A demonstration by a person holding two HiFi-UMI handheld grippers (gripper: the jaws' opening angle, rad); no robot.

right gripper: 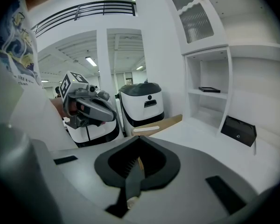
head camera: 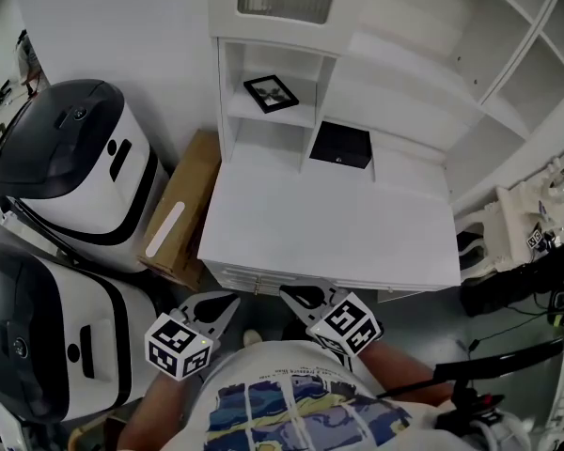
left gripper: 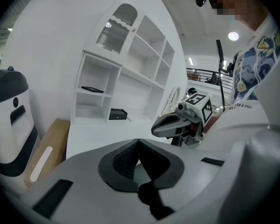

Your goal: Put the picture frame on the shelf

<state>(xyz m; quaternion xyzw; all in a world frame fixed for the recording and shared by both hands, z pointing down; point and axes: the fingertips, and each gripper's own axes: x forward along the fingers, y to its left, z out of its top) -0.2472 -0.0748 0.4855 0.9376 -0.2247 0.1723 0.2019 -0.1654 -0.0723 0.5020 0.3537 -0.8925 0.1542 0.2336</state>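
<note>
Bright, even indoor light; a round ceiling lamp [left gripper: 233,35] and strip lights [right gripper: 90,60] glare overhead, and white surfaces run near washed out. Shadows soft and faint. Both gripper views fisheye-bent, with dark corners and a soft foreground.

Left gripper [left gripper: 139,142] has its jaws pinched together on nothing, picture frame [left gripper: 92,89] lies flat inside the white cabinet's [left gripper: 117,78] left cubby, small black box [left gripper: 117,114] at the cabinet's foot.
</note>
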